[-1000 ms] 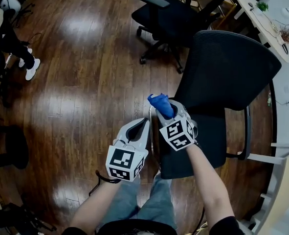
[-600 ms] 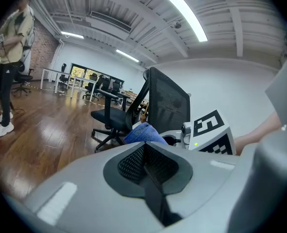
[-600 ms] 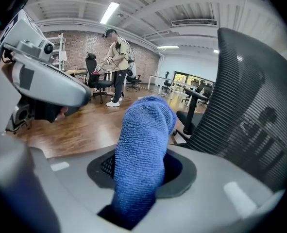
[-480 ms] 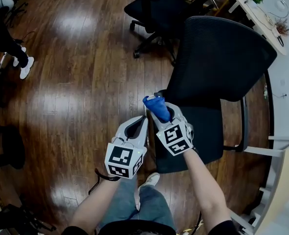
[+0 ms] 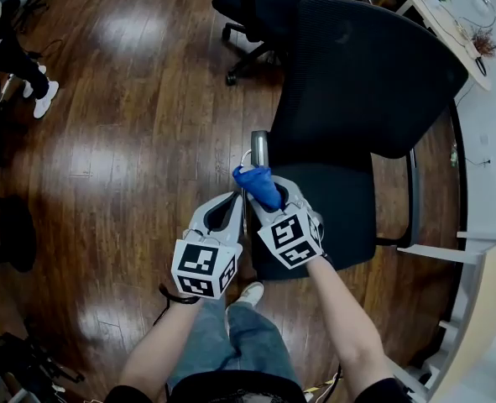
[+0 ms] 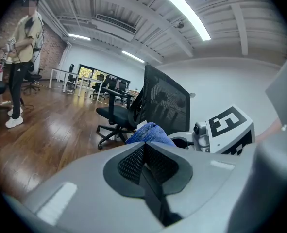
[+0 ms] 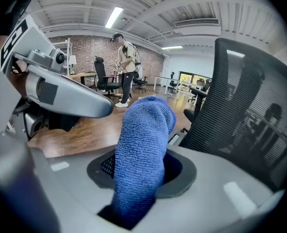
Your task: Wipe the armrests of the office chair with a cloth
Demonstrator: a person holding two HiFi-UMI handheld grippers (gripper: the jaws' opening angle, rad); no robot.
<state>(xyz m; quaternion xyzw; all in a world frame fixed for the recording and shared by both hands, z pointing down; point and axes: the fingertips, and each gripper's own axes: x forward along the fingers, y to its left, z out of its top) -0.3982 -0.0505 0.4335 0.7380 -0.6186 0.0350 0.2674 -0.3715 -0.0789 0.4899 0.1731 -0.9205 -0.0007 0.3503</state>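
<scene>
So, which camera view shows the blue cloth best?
The right gripper view: the blue cloth fills its centre, clamped in the right claw, with its weave clear. The head view shows a small blue bunch from above; the left gripper view shows only its top edge.

Grey tongs (image 5: 237, 201), blue jeans (image 5: 231, 342)

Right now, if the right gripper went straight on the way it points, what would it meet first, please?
Most likely the grey armrest just ahead: the right gripper, shut on the blue cloth, points at it, so the cloth's tip would touch first. Depth is hard to judge.
</scene>
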